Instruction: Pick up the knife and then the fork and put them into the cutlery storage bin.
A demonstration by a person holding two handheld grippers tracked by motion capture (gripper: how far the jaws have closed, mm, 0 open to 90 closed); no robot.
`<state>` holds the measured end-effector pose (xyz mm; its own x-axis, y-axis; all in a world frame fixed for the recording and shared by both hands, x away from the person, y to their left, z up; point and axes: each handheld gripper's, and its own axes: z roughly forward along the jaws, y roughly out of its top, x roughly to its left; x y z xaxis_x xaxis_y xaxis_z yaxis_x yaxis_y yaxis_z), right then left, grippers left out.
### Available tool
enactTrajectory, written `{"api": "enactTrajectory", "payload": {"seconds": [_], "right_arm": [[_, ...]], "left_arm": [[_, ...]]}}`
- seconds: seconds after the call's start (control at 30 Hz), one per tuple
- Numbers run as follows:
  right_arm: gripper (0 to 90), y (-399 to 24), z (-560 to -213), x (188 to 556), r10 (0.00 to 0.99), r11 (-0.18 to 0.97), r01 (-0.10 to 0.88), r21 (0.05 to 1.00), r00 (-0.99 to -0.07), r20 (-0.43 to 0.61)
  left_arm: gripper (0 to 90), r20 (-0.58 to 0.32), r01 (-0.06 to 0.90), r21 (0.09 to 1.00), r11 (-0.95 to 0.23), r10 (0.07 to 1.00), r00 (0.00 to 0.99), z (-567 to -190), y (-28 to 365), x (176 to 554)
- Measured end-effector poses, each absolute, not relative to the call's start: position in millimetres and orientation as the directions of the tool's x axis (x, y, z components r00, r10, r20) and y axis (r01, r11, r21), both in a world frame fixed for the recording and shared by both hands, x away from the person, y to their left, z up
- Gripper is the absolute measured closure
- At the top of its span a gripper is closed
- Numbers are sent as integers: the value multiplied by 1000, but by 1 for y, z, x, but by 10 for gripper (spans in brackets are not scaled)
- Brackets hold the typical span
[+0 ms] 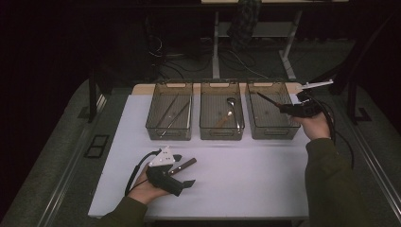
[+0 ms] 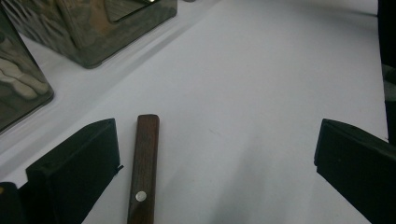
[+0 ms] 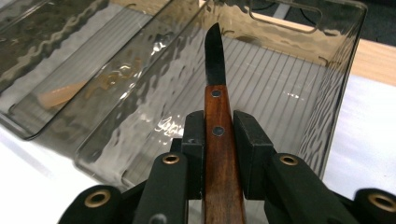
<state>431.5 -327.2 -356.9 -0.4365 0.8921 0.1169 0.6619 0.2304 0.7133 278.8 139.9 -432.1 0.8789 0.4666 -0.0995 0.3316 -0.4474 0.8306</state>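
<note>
The right gripper (image 3: 219, 135) is clamped on the wooden handle of a knife (image 3: 218, 116), its two black jaws pressing the handle from either side. The knife has a brown handle with two metal rivets and a short dark blade that points out over the right bin (image 1: 283, 130), held above its ribbed floor. In the high view the same gripper (image 1: 289, 109) hangs over that bin's right-hand edge, the blade slanting up and to the left. Three smoky, see-through bins stand side by side along the far edge of the white table (image 1: 246, 175). The middle bin (image 1: 221, 134) holds a metal spoon (image 1: 230, 105) and a pale wooden-handled utensil. The left bin (image 1: 169, 134) holds long thin utensils lying aslant; what they are cannot be made out. Near the table's front edge the left gripper (image 2: 215, 158) rests on the tabletop with its jaws wide apart. A second wooden handle (image 2: 144, 172), dark brown with one metal rivet, lies flat between them, just beside one jaw and well apart from the other.
</note>
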Motion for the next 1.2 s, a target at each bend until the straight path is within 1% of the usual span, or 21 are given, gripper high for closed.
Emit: {"api": "enactTrajectory", "payload": {"seconds": [0.2,0.7,1.2], "right_arm": [[748,-321,-371,443,898,252,688,680,-428,100],[748,-304,-394,459,903,248,731,636,-412,122],[741,-302,-401,461,903,274,751,601,-416,108]], "left_arm": [[0,-106,335,828,-450,460,881,-433,139,279],[0,-116,335,822,-460,441,890,-434,138,278],[0,-124,341,814,-471,431,894,-435,136,278]]}}
